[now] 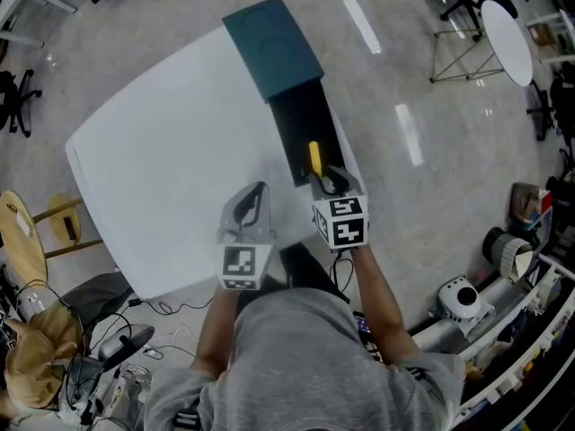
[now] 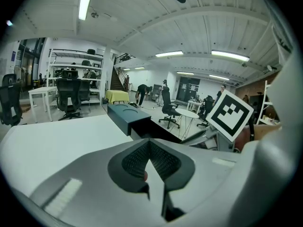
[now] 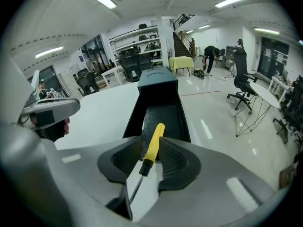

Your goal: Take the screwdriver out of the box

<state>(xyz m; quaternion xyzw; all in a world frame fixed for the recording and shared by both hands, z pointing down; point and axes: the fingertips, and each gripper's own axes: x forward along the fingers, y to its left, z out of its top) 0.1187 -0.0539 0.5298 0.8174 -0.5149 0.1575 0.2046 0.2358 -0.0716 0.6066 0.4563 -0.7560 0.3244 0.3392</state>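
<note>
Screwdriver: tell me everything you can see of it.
The screwdriver has a yellow, plastic-looking handle, a black collar and a thin bare metal shaft. It lies lengthwise between the parted jaws of the right gripper, handle tip pointing away over the near end of the open black box, shaft toward the camera above the white table.

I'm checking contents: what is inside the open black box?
A yellow-handled screwdriver lies in the box, between the jaws of the right gripper. Anything under the lid or that gripper is hidden.
</note>
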